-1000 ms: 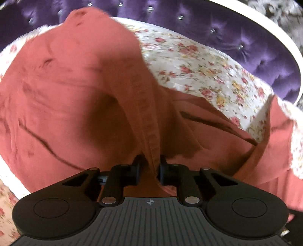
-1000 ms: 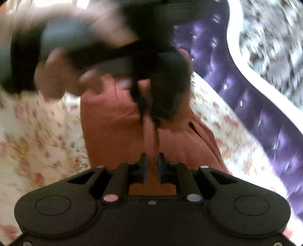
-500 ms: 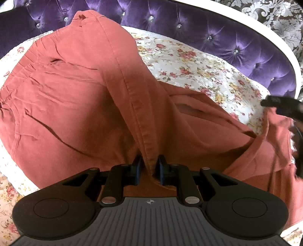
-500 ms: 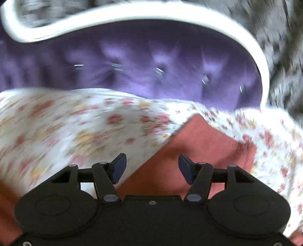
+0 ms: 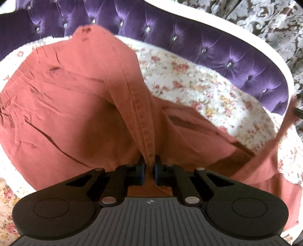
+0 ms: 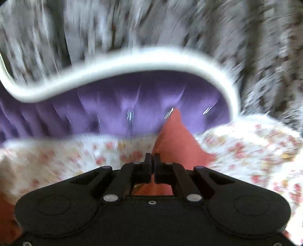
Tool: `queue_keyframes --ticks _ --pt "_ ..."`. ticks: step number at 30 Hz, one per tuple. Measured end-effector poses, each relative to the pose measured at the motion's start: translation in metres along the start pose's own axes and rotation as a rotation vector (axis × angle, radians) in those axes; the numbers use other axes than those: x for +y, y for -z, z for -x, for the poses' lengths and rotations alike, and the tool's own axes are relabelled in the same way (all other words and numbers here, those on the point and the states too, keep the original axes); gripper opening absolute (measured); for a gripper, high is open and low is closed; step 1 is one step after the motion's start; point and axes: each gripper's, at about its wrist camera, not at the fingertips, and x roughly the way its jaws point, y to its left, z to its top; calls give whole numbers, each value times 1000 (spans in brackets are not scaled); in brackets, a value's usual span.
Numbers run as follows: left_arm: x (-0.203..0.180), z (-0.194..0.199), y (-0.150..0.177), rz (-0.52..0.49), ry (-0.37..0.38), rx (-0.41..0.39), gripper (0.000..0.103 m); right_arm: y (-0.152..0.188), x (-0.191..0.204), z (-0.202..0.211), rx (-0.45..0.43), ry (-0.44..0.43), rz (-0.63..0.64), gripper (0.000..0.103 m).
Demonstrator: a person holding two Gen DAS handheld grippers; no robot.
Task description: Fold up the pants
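Observation:
Rust-red pants (image 5: 62, 106) lie spread on a floral bedsheet (image 5: 189, 83). My left gripper (image 5: 149, 162) is shut on a seamed edge of the pants, which rises from the jaws as a ridge. In the blurred right wrist view my right gripper (image 6: 153, 160) is shut on another part of the pants (image 6: 176, 140), lifted in a peak above the floral bedsheet (image 6: 255, 151). A strip of the pants runs to the far right edge of the left wrist view.
A purple tufted headboard (image 5: 217, 49) with a white frame (image 5: 246, 37) curves behind the bed; it also shows in the right wrist view (image 6: 117, 106). Patterned grey wallpaper (image 5: 265, 17) lies beyond.
My right gripper was open half a second ago and is now shut on the pants, swinging up fast. My left gripper keeps its hold and has shifted only slightly.

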Motion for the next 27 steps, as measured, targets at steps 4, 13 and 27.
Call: queue_keyframes --ticks 4,13,27 --pt "2 9 9 0 18 -25 9 49 -57 87 -51 57 -118 7" --pt "3 -6 34 -18 -11 31 9 186 -122 106 232 117 -279 8" --pt "1 -5 41 -22 -15 33 9 199 -135 129 271 100 -279 23"
